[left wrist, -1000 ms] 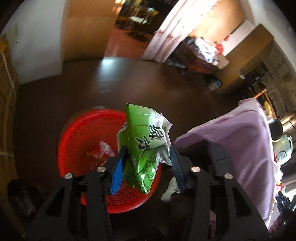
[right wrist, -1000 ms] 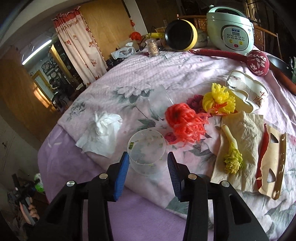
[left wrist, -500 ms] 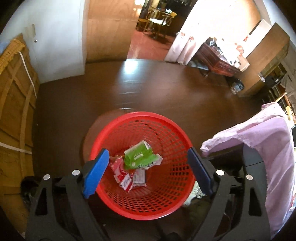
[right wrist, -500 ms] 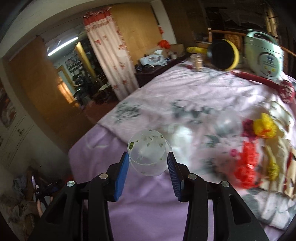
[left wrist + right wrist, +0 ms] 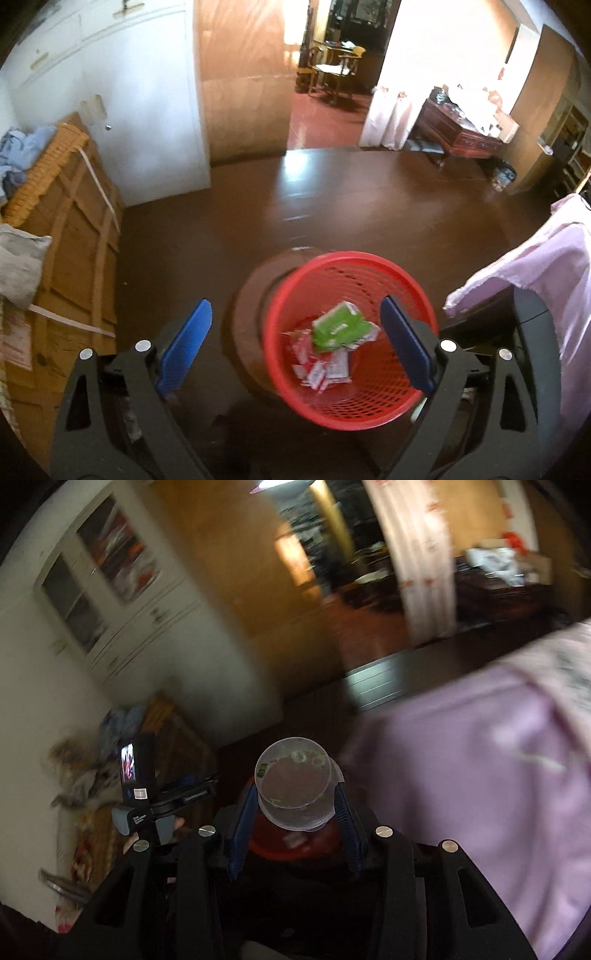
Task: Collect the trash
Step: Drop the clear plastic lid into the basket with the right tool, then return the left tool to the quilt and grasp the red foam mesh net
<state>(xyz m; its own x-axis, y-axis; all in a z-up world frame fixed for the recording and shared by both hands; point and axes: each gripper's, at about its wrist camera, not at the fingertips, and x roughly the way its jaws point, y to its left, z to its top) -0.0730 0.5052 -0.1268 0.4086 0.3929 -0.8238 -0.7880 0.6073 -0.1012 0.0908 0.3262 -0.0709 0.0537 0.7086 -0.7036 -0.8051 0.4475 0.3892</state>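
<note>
The right gripper (image 5: 295, 805) has its two blue pads pressed on the sides of a clear, round plastic cup (image 5: 293, 788). The cup is held up in the air, beside the purple flowered tablecloth (image 5: 480, 775). Under it you can just see a bit of the red plastic basket with holes in its wall (image 5: 347, 266). The picture is blurry here.

The cup looks very light and thin. It is smooth and may slip, and it can bend or crack if squeezed hard. Holding it by its round sides, as now, seems best, with a soft squeeze.

The left gripper (image 5: 295, 343) is above the basket. Its jaws are opening wide and nothing is between them. Down in the basket lie a shiny green crinkly wrapper (image 5: 338, 325) and some small red and white packets (image 5: 317, 369). The floor (image 5: 332, 206) is dark and shiny.
</note>
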